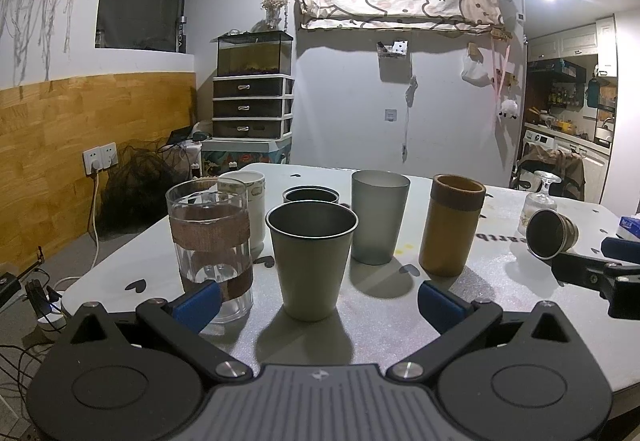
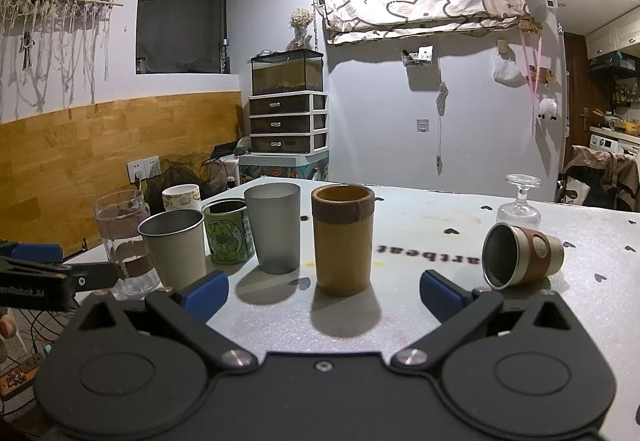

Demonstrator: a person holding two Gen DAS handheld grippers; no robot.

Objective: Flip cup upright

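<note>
A small cup with a brown band [image 2: 522,261] lies on its side at the right of the white table [image 2: 420,321], its mouth facing me; it also shows in the left wrist view [image 1: 551,234]. My right gripper [image 2: 324,291] is open and empty, in front of an upright tan cup [image 2: 343,239], with the tipped cup just beyond its right fingertip [image 2: 440,295]. My left gripper [image 1: 318,299] is open and empty, its fingers either side of an upright metal cup [image 1: 311,259] without touching it.
Upright on the table: a clear glass with brown bands [image 1: 212,241], a white mug [image 1: 248,193], a green mug [image 2: 229,233], a frosted grey tumbler [image 2: 276,227]. A stemmed glass [image 2: 519,203] stands upside down behind the tipped cup. Drawers with a tank [image 2: 287,113] stand beyond.
</note>
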